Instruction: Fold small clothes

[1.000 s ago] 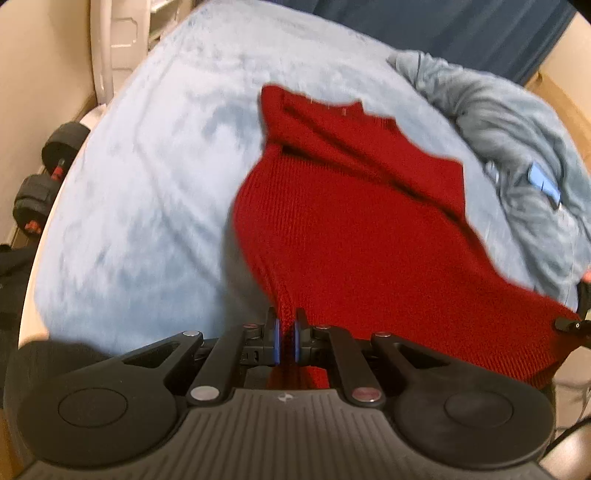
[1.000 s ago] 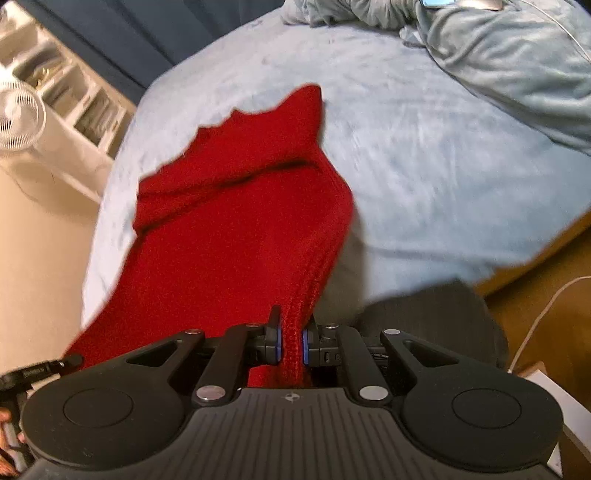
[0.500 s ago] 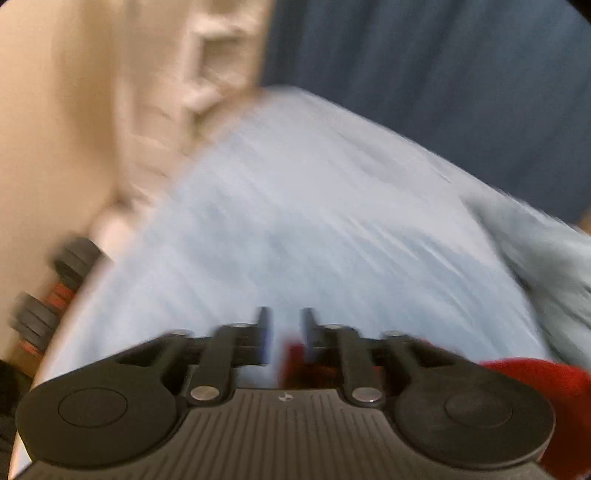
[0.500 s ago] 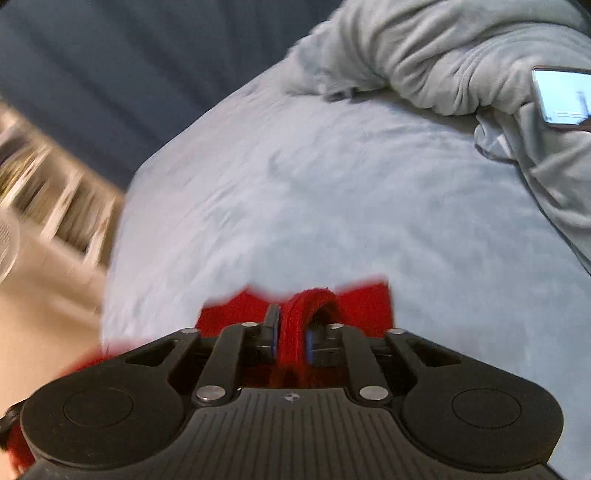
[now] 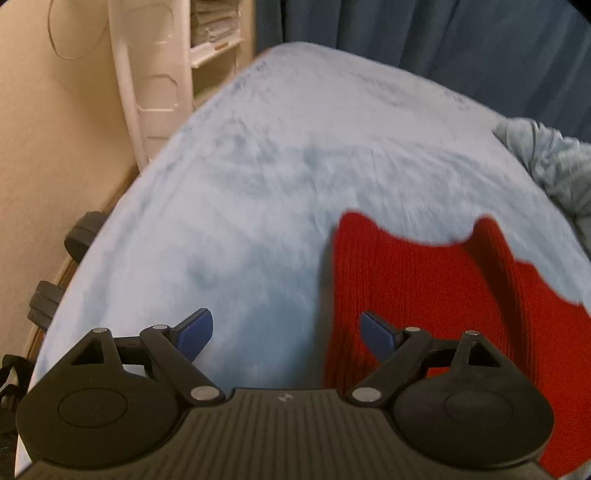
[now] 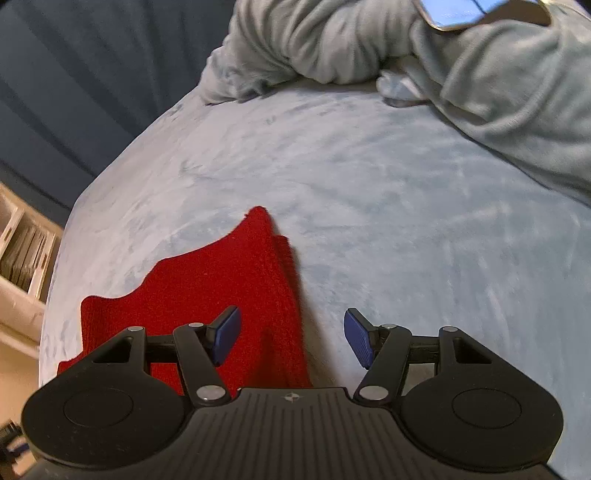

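Note:
A red knitted garment [image 5: 424, 288] lies folded over on the light blue bed cover [image 5: 258, 177]. In the left wrist view its left edge runs down between my fingers, and my left gripper [image 5: 286, 334] hovers over that edge with its jaws opening wide, its blue pads [image 5: 195, 332] clear of the cloth. In the right wrist view the same red garment [image 6: 221, 288] lies at lower left with its right edge between the fingers. My right gripper [image 6: 291, 339] is also opening, and nothing is pinched between its pads [image 6: 356, 339].
A crumpled grey-blue blanket [image 6: 461, 66] is heaped at the bed's far right, with a phone [image 6: 454, 13] on top. A white shelf unit [image 5: 162, 66] and dumbbells [image 5: 83, 236] stand left of the bed, dark blue curtains [image 5: 443, 40] behind it.
Both grippers were shut on the garment's lower corners and carried them forward over the bed. Now both have let go and stand open, and the garment lies doubled over.

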`<act>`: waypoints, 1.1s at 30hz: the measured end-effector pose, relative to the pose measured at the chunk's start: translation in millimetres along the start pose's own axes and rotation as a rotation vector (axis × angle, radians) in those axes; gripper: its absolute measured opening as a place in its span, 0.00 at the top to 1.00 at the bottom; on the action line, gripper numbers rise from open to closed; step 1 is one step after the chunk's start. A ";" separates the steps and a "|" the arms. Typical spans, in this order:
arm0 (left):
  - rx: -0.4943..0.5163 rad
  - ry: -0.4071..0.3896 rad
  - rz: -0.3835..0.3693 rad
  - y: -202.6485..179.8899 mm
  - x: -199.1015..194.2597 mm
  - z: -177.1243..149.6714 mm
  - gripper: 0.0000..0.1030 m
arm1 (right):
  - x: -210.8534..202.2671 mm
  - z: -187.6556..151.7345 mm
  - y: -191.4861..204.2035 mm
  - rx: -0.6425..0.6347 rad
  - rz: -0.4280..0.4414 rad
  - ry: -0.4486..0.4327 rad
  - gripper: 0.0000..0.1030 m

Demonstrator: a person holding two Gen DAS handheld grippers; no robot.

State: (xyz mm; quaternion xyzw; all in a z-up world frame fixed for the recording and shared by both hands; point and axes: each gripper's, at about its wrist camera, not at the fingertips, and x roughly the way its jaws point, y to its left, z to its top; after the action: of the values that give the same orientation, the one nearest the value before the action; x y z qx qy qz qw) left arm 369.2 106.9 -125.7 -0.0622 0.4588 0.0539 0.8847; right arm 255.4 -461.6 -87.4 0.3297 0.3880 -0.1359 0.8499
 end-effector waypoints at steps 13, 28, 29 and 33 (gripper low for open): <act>-0.010 0.042 -0.025 2.4 7.4 -24.1 0.08 | 1.9 -11.6 -16.8 -0.019 -0.082 -0.077 0.38; -0.003 0.115 -0.161 -4.9 4.9 -56.0 0.04 | -21.6 -35.7 1.8 -0.205 0.008 -0.099 0.30; 0.006 0.107 -0.156 -9.3 4.4 -55.7 0.14 | -14.5 -39.1 9.3 -0.264 -0.004 -0.074 0.45; 0.042 0.057 -0.128 -23.4 -15.4 -45.8 0.88 | -3.1 -50.6 33.6 -0.438 -0.061 -0.038 0.88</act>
State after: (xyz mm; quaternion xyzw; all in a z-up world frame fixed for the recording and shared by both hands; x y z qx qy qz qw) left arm 327.1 75.9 -137.8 -0.0745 0.4801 -0.0141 0.8739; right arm 240.8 -403.0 -94.2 0.1226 0.4021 -0.0801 0.9038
